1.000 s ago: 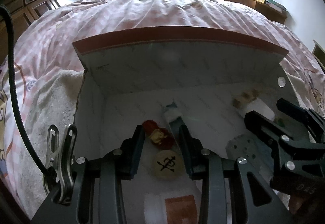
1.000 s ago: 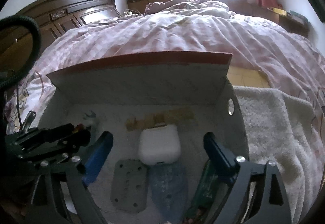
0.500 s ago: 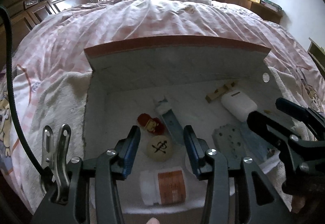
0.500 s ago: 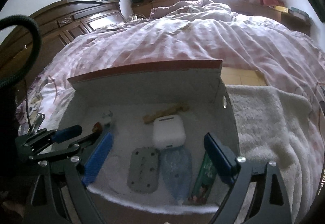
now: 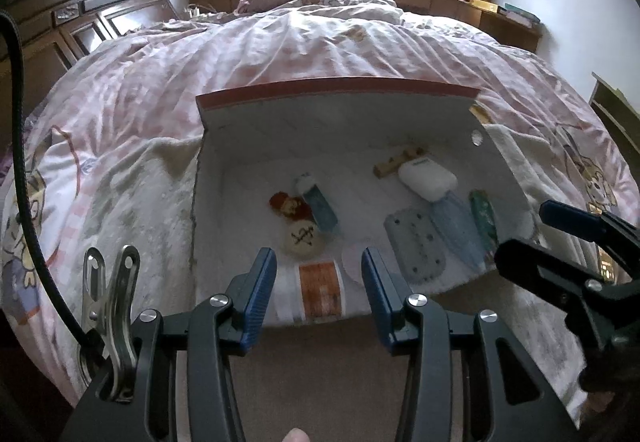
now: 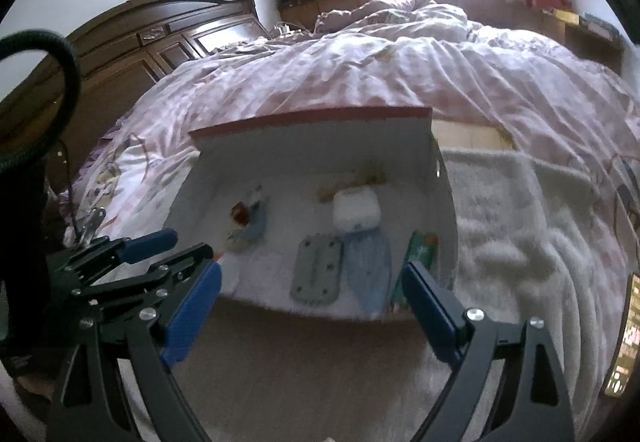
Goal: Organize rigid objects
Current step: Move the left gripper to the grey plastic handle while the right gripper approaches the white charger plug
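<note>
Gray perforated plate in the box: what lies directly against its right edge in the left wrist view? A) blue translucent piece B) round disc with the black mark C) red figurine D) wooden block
A. The gray perforated plate has the blue translucent piece alongside its right edge; the disc, figurine and wooden block all lie elsewhere in the white box.

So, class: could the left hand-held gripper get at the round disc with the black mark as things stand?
Probably yes: the left hand-held gripper is open and empty, and the disc lies uncovered in the box; only the orange-labelled bottle lies nearer.
</note>
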